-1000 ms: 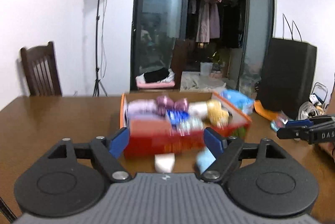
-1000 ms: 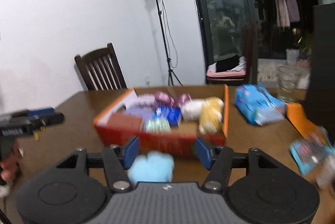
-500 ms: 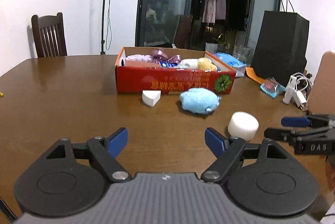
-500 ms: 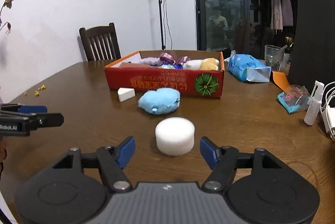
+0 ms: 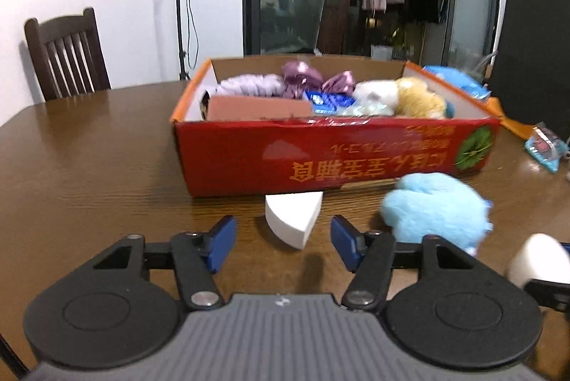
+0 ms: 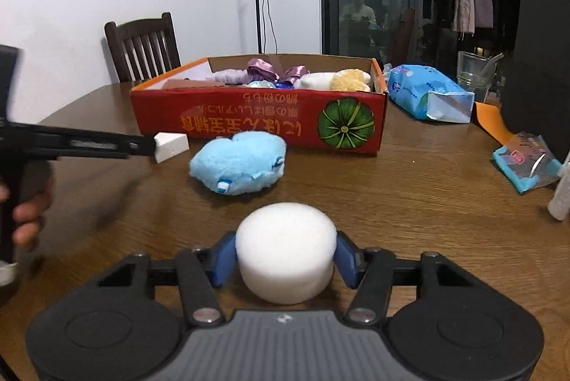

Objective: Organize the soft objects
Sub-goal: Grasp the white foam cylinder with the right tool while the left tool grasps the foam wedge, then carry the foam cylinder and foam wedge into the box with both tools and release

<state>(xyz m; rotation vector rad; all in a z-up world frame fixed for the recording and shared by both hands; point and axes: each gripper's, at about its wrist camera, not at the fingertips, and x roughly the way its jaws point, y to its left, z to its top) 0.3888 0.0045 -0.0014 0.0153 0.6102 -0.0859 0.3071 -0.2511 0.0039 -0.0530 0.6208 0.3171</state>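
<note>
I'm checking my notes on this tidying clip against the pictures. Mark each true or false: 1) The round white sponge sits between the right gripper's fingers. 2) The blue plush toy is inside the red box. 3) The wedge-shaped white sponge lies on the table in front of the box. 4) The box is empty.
1) True: the round white sponge sits between the right gripper fingers.
2) False: the blue plush toy lies on the table, outside the red box.
3) True: the wedge-shaped white sponge lies there, ahead of the left gripper.
4) False: it holds several soft things.
</note>
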